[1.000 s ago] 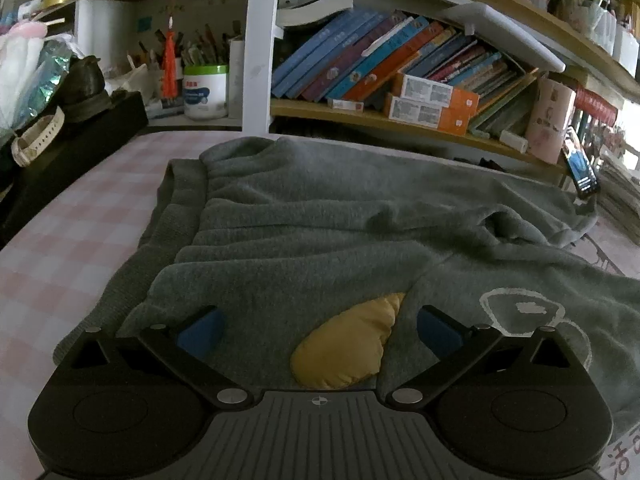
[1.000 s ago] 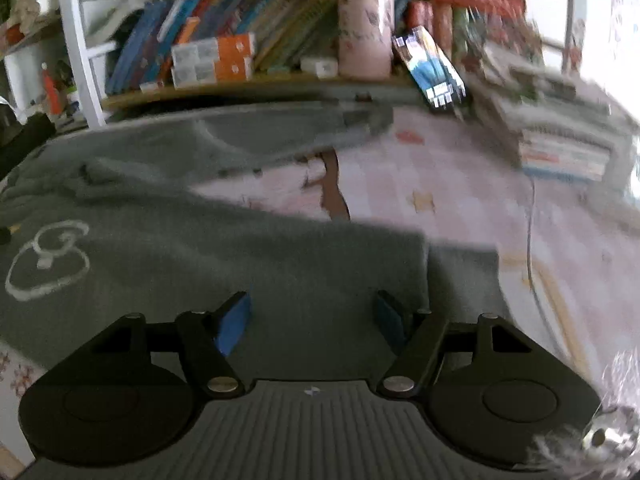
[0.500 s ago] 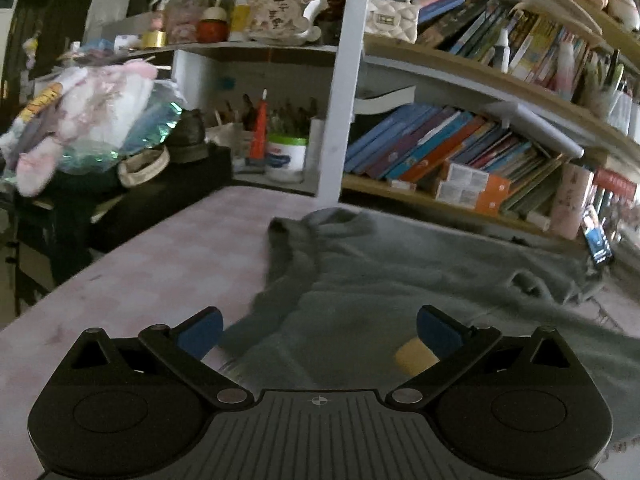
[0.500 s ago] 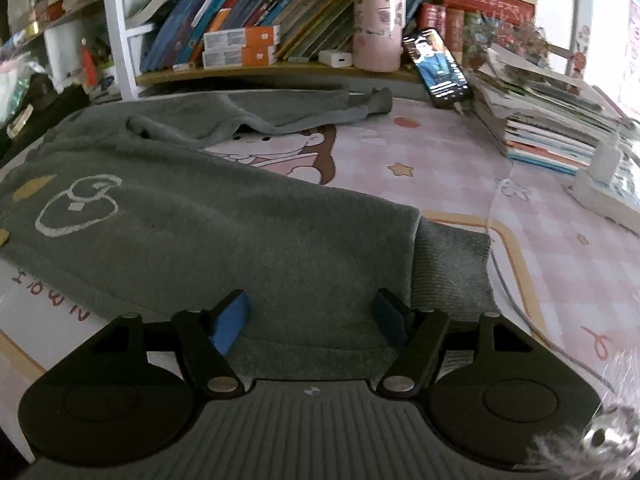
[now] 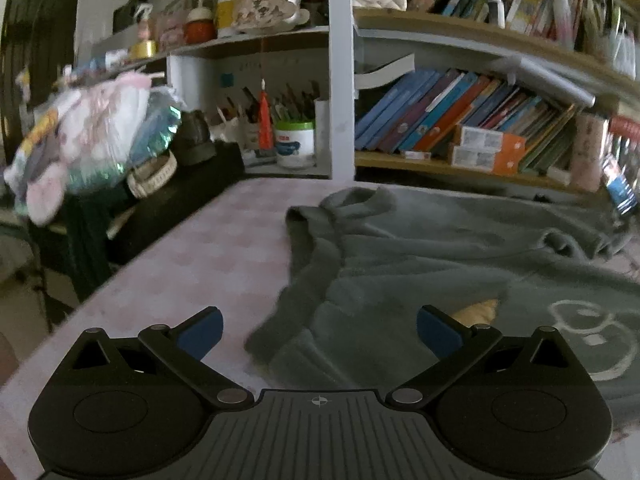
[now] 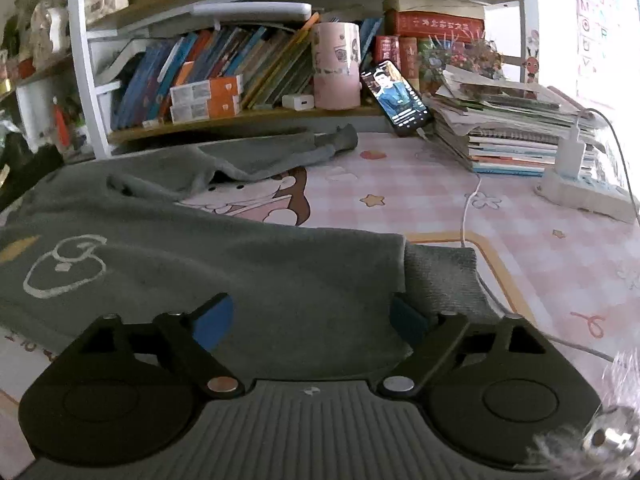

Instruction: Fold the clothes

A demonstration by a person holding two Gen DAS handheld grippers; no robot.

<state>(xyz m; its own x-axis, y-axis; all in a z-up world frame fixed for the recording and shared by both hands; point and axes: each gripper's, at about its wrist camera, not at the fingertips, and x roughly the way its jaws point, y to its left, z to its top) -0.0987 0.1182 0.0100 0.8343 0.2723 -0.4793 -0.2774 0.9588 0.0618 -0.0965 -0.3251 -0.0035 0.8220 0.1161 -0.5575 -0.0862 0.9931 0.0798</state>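
Table [image 6: 520, 232] w/ pink checked cartoon cover filled the foreground in both views, bookshelf [image 6: 256, 114] along its far edge. Grey sweater [image 6: 224, 264] lay spread over the table's middle, mostly flat but rumpled; white outline motif [image 6: 64, 264] on the chest, yellow patch [image 5: 478, 310] just beside it. One sleeve [image 6: 280, 152] trailed toward the shelf, cuff end near the phone [image 6: 394, 98], which leaned against a stack of books/papers [image 6: 512, 128]. Ribbed hem [image 6: 440, 276] at the sweater's edge sat nearest the R tool.

Left gripper [image 5: 319, 330] hovered over the sweater's crumpled edge where cloth met bare cover; fingers wide apart, nothing between them, blue pads [image 5: 200, 332] clear of the fabric as far as visible. Right gripper [image 6: 312, 318] was low over the sweater body near the hem, fingers also spread; left pad lay above cloth, right pad [image 6: 408, 320] close to the hem seam. Couldn't tell if it touched.

White charging cable [image 6: 468, 208] ran across the cover from the phone area past the hem. White power strip [image 6: 580, 196] w/ plugged adapter sat at far right. Pink cylindrical tin [image 6: 336, 68] stood on the shelf beside the phone. Red tassel [image 5: 264, 120] hung in the shelf's left bay, by a green-lidded tub [image 5: 294, 144].
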